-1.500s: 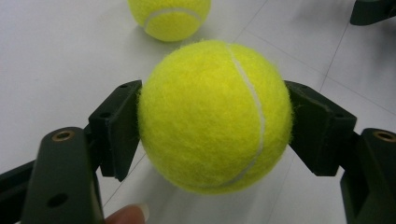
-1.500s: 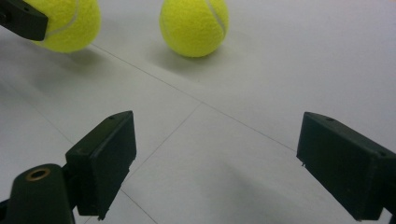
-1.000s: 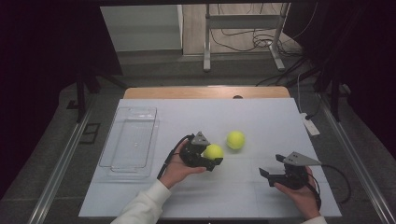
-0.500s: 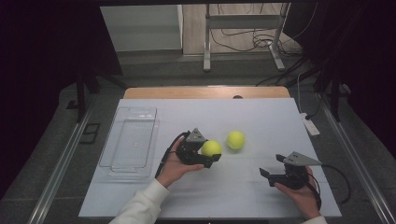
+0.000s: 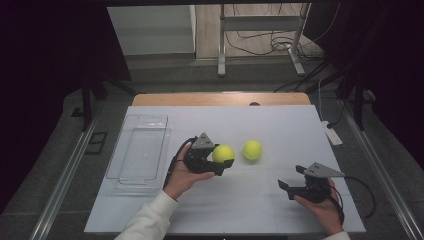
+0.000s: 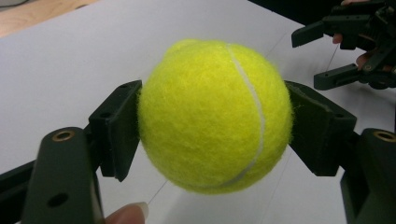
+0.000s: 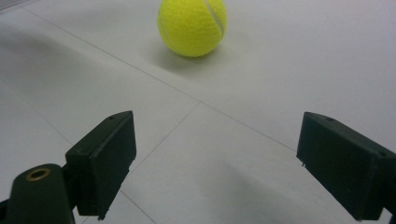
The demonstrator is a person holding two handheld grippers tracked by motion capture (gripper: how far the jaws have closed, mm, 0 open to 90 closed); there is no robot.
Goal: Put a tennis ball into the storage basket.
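Your left gripper (image 5: 223, 163) has its two jaws clamped on a yellow tennis ball (image 5: 223, 153), one pad on each side of it. In the left gripper view the held ball (image 6: 215, 116) is lifted off the white worktop (image 6: 70, 60), and your fingertip (image 6: 127, 214) shows at the bottom edge. Your left hand (image 5: 182, 176) holds this gripper near the middle of the worktop, a little toward the near edge.

A second tennis ball (image 5: 252, 149) lies on the worktop (image 5: 280, 125) just beside the held one, on its right side, and it touches neither gripper. In the right gripper view this second ball (image 7: 192, 25) rests on the surface well ahead of the jaws.

Your right gripper (image 5: 291, 187) has its jaws wide apart with nothing between them. It is near the near right corner of the worktop, in your right hand (image 5: 320, 205). You see the same right gripper (image 6: 327, 56) at the top right of the left gripper view.

The clear plastic container (image 5: 120, 150) stands along the left edge of the worktop, well apart from both balls. Nothing lies in it.
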